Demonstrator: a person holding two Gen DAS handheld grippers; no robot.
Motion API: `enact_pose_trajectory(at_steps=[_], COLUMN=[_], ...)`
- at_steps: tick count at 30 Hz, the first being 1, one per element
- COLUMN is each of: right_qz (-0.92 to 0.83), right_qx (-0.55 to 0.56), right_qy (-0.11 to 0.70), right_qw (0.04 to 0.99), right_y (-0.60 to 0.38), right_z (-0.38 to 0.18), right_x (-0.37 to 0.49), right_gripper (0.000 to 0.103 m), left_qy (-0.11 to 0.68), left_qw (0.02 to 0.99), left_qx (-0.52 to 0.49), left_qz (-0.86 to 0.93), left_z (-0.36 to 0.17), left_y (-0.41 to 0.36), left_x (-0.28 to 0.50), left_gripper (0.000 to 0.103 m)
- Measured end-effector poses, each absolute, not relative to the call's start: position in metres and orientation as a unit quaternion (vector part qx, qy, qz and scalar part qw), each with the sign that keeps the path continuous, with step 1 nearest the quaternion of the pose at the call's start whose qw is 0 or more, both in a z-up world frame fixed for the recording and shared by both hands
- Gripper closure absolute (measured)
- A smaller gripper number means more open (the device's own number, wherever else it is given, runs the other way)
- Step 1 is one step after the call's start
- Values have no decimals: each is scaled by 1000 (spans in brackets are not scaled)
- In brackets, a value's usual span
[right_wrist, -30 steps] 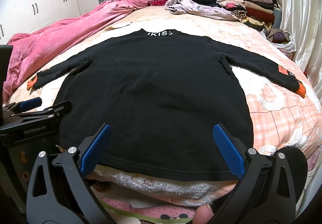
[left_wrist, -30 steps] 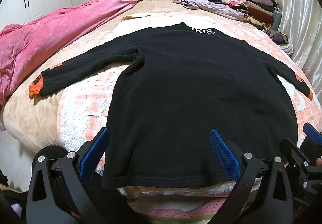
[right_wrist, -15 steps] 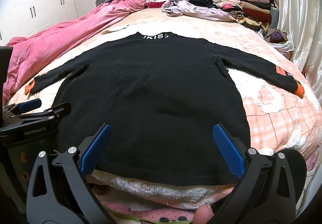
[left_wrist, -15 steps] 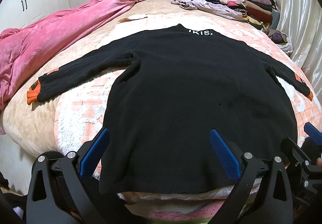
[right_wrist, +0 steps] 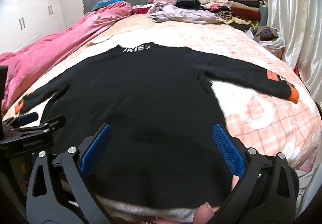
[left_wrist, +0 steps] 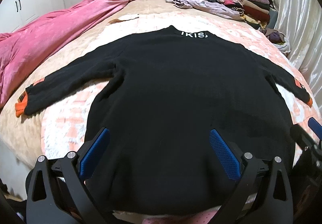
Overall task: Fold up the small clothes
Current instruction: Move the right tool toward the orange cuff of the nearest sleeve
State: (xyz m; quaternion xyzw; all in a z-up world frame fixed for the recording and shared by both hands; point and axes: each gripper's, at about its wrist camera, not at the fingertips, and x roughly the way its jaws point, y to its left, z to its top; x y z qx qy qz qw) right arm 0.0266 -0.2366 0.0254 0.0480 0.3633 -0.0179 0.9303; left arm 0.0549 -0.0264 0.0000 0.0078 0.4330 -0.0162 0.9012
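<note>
A black sweater is laid flat and face down on the bed, spread wide with both sleeves out; its hem lies directly ahead of and between both pairs of jaws, the collar at the far end. The left gripper is held with its jaws wide apart, nothing between them, poised above the hem. The right gripper is likewise held wide open and empty over the same hem, further to the right side of the garment.

The sweater is judged to be a thick, fuzzy knit: soft, limp, fairly light, and not slippery, so a pinch would probably hold well but the cloth would sag and drag on the fleecy bed cover. A hold is best taken at the hem corners or at the orange cuffs, where both layers can be pinched together.

The nearest stretch of hem is partly hidden behind the gripper frames in both views. Whether the jaws touch the fabric cannot be told. The left cuff is blurred. The collar lettering is only partly legible. A fingertip is cut off at the lower edge of the right view.
</note>
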Motion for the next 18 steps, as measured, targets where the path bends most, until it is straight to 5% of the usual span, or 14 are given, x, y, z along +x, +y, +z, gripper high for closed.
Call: enact_pose_trajectory(at_steps=[18], right_qz=[-94], right_qx=[78], right_qy=[357], right_qw=[926], right_y=[-312], right_z=[41], right_x=[108], right_gripper=[8], left_qy=[394], left_qw=[918], left_qx=[0], left_qz=[-32], left_z=[35], left_y=[-57], left_x=[127], left_gripper=[4])
